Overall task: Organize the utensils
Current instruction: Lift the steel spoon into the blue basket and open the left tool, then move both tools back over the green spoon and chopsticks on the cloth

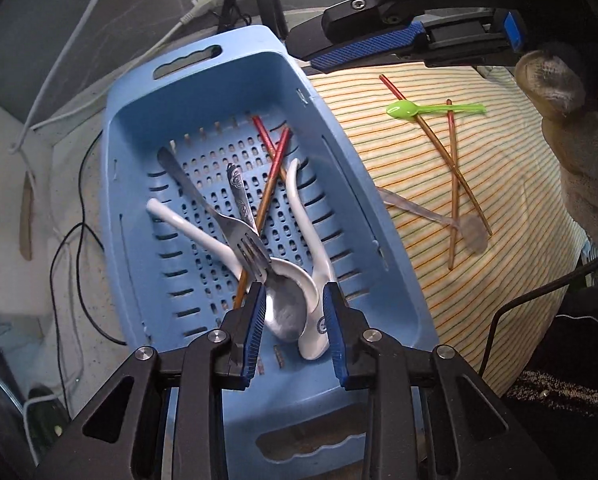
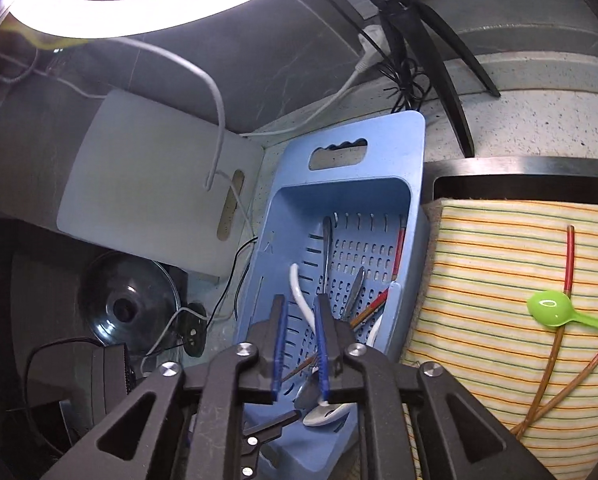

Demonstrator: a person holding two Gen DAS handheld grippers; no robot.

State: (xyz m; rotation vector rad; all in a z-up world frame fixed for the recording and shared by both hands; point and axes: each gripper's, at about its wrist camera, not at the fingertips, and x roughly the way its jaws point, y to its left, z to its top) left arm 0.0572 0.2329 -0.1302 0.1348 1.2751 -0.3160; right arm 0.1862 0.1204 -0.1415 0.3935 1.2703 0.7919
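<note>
Several utensils lie in the blue basket (image 1: pixel 331 152) under both tongs: white spoons (image 1: pixel 305 216), fork (image 1: pixel 219 208), chopsticks (image 1: pixel 273 172). Left tongs (image 1: pixel 295 300) and right tongs (image 2: pixel 301 310) are spread, pinching nothing.

Both wrist views close above, sharing blue basket (image 1: pixel 147 184).

Ring light (image 2: pixel 99 20), cutting board (image 2: pixel 147 184), glass lid (image 2: pixel 127 304)

Bright, even light on the striped cloth (image 1: pixel 439 184) and blue basket (image 1: pixel 139 200). Blown-out glare from a ring lamp (image 2: pixel 139 8) at top of right wrist view. Dark corners, strong fisheye bending at edges. Slight motion blur on basket rim; soft shadows only.
</note>
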